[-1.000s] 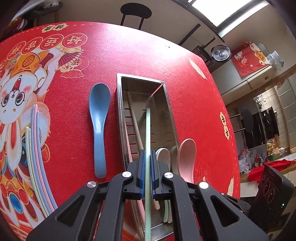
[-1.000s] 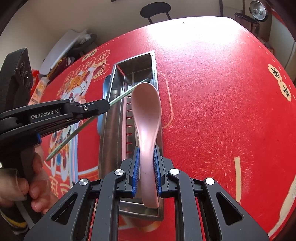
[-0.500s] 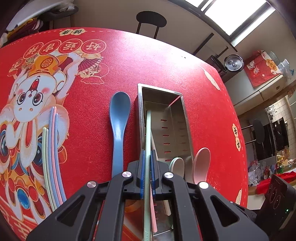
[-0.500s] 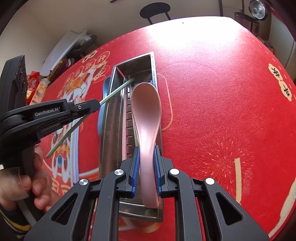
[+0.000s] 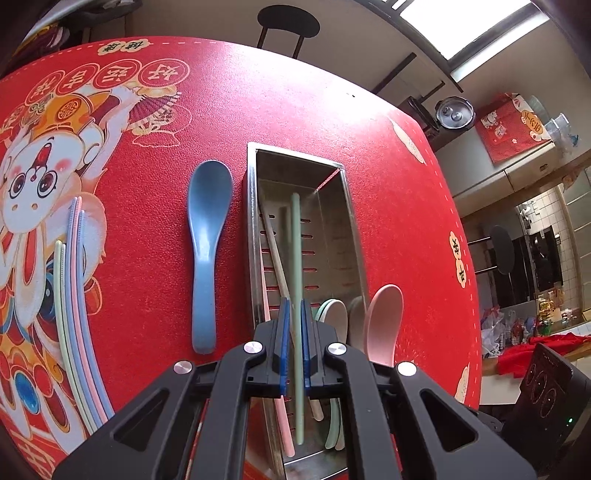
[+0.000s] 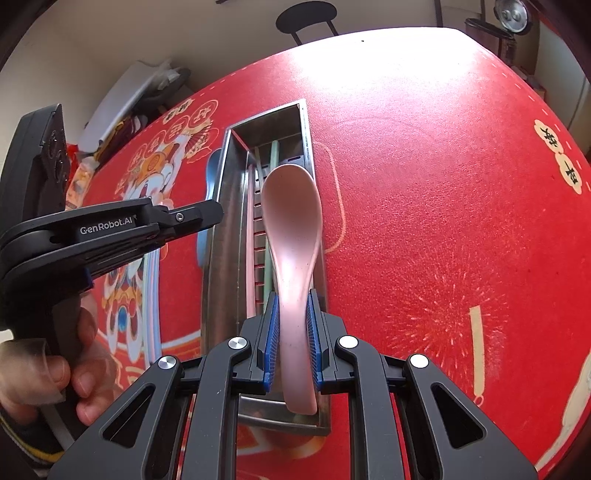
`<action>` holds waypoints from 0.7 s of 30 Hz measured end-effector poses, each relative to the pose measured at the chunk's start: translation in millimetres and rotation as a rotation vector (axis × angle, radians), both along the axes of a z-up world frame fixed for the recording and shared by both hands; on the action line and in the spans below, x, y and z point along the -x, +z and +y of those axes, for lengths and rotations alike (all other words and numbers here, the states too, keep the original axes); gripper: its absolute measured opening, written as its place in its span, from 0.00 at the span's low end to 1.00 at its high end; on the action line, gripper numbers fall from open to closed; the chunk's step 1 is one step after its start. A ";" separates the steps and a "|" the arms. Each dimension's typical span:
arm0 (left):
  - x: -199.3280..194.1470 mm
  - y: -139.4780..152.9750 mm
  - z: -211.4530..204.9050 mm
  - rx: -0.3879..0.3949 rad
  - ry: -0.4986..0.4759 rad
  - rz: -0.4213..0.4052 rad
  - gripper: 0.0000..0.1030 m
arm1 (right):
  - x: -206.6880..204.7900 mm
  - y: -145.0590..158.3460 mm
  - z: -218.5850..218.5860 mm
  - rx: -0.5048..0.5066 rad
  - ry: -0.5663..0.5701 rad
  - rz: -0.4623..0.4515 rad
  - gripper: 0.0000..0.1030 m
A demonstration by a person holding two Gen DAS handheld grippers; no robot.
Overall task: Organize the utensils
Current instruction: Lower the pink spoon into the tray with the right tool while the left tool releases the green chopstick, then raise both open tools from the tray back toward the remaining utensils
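A steel utensil tray lies on the red table mat. My left gripper has opened slightly above the tray's near half; a pale green chopstick lies in the tray, seen through the gap between its pads. The tray also holds a pink chopstick, a beige chopstick and two pale spoons. My right gripper is shut on a pink spoon and holds it over the tray's right side; the spoon shows in the left wrist view.
A blue spoon lies on the mat just left of the tray. Several pastel chopsticks lie further left on the cartoon print. A black stool stands beyond the table's far edge. A person's hand holds the left gripper.
The green chopstick, held slanted over the tray before, now lies flat in it and the left jaws have loosened. The left gripper has drawn back. The right gripper has kept still.
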State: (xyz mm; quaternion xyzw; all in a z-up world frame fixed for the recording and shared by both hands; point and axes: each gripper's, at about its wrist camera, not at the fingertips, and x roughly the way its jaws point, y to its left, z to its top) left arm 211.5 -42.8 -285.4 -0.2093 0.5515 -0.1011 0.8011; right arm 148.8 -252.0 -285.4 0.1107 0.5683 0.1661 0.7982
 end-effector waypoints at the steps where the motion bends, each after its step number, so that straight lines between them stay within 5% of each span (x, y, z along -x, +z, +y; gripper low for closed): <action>1: -0.8 0.3 0.7 0.000 0.002 -0.001 0.06 | -0.1 -0.5 -0.1 -0.002 -0.002 0.004 0.15; 6: 0.4 11.8 8.7 -0.040 0.008 -0.053 0.09 | -0.3 -2.2 0.8 -0.002 -0.007 0.016 0.15; 10: 3.5 22.3 23.2 -0.076 0.033 -0.087 0.47 | -3.0 -3.7 1.8 -0.003 -0.012 0.030 0.16; 16: 11.0 40.4 54.2 -0.116 0.060 -0.144 0.78 | -6.8 3.0 10.5 0.014 -0.006 0.019 0.18; 17: 12.7 43.7 59.8 -0.130 0.060 -0.154 0.82 | -6.4 4.4 11.5 0.014 -0.006 0.017 0.21; 19: 17.9 49.2 71.9 -0.159 0.056 -0.172 0.91 | -4.6 8.7 14.3 0.016 -0.005 0.008 0.51; 21: 23.4 53.4 84.7 -0.190 0.051 -0.183 0.94 | -3.0 13.7 19.3 0.013 0.000 -0.013 0.55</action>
